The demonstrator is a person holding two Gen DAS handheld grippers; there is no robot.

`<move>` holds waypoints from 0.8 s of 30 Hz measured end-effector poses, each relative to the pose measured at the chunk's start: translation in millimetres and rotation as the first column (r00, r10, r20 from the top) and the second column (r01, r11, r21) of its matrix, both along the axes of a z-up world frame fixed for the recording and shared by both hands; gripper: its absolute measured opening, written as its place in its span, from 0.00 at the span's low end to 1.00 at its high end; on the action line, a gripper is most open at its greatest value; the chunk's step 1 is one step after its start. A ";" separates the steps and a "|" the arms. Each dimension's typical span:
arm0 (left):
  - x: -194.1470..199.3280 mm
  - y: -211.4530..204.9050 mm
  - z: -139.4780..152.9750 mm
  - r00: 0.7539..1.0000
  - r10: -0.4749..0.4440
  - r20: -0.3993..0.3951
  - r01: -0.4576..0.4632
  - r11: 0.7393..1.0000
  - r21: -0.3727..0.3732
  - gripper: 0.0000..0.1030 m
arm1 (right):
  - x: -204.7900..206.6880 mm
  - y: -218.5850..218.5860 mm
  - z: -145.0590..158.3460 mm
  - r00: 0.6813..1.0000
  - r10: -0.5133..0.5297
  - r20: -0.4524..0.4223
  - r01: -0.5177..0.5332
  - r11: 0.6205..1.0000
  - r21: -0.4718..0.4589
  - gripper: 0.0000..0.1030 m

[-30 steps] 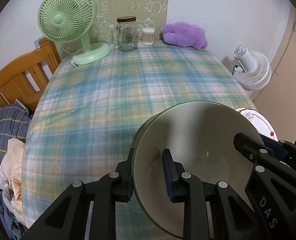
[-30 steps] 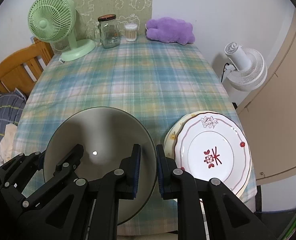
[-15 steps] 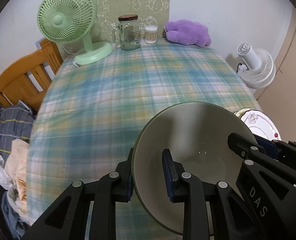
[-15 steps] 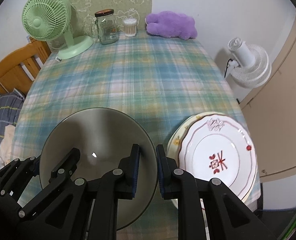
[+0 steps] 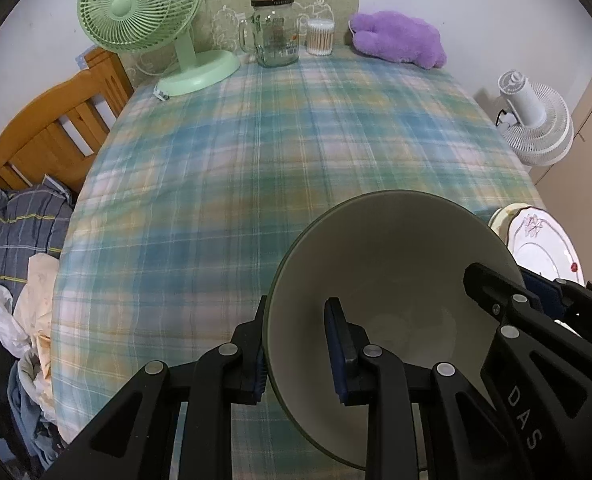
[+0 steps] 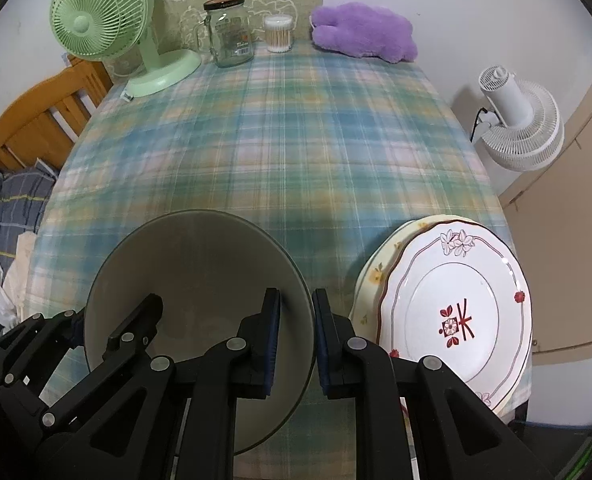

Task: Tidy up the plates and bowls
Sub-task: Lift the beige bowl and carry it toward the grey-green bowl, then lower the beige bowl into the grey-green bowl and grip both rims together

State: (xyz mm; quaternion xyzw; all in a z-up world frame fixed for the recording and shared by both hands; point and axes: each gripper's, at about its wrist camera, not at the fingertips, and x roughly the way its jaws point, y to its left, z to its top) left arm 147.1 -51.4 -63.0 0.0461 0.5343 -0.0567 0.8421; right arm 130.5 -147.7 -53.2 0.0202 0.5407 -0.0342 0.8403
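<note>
clamping the left rim of the olive-green bowl [image 5: 391, 280], the left gripper [image 5: 296, 344] has one blue-padded finger outside the wall and the other inside. the bowl sits low over the near part of the plaid tablecloth [image 5: 288, 140]; whether its base touches the cloth cannot be told. on the bowl's opposite side, the right gripper [image 6: 296, 340] pinches the right rim the same way, one finger inside, one outside. just right of the bowl lies a stack of plates [image 6: 455, 312] at the table's near right corner, a white plate with red flower marks on top and a cream plate with yellow flowers under it. along the far edge stand a green fan [image 6: 100, 24], a glass jar [image 6: 230, 30], a cotton swab tub [image 6: 278, 34] and a purple plush toy [image 6: 363, 34].
</note>
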 end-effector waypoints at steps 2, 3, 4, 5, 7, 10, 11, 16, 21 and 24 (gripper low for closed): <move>0.0 -2.2 -2.6 1.000 -0.002 -0.003 0.002 1.000 0.009 0.23 | 1.5 -1.4 -4.2 1.000 -0.001 -0.013 0.001 1.000 0.004 0.19; 0.3 -2.2 -2.8 1.000 -0.002 -0.004 0.002 1.000 0.008 0.23 | 1.3 -2.1 -5.5 1.000 -0.003 -0.015 0.003 1.000 0.003 0.19; 0.0 -1.9 -2.9 1.000 0.002 -0.006 -0.002 1.000 0.000 0.23 | 1.5 -1.7 -5.1 1.000 -0.002 -0.012 0.002 1.000 0.002 0.19; 0.0 -1.9 -3.0 1.000 0.002 -0.009 -0.002 1.000 -0.002 0.24 | 1.2 -2.2 -5.0 1.000 -0.009 -0.014 0.009 1.000 0.005 0.19; -0.5 -0.3 -3.9 1.000 0.004 -0.012 -0.004 1.000 -0.014 0.29 | 1.8 -0.9 -4.9 1.000 -0.012 -0.019 0.012 1.000 0.002 0.19; -2.3 2.3 -3.2 1.000 -0.001 -0.022 0.000 0.999 -0.051 0.37 | -1.0 1.1 -2.5 1.000 -0.011 -0.008 0.011 1.000 -0.005 0.19; -2.7 3.0 -2.8 1.000 -0.001 -0.028 0.000 0.998 -0.060 0.39 | -2.4 0.8 -1.5 1.000 -0.009 -0.005 0.009 1.000 -0.002 0.19; -7.1 9.8 -0.3 0.999 0.014 -0.029 -0.016 0.998 -0.058 0.53 | -9.7 -4.3 2.3 0.999 -0.030 -0.022 0.030 0.999 0.038 0.24; -14.7 17.5 3.7 1.000 -0.003 0.008 0.003 0.996 -0.090 0.67 | -21.3 -4.9 8.8 0.997 -0.072 0.002 0.072 0.997 0.036 0.65; -17.4 19.6 2.8 1.000 -0.015 0.015 0.017 0.995 -0.098 0.76 | -24.6 -3.6 9.0 0.997 -0.076 0.011 0.076 0.996 0.036 0.65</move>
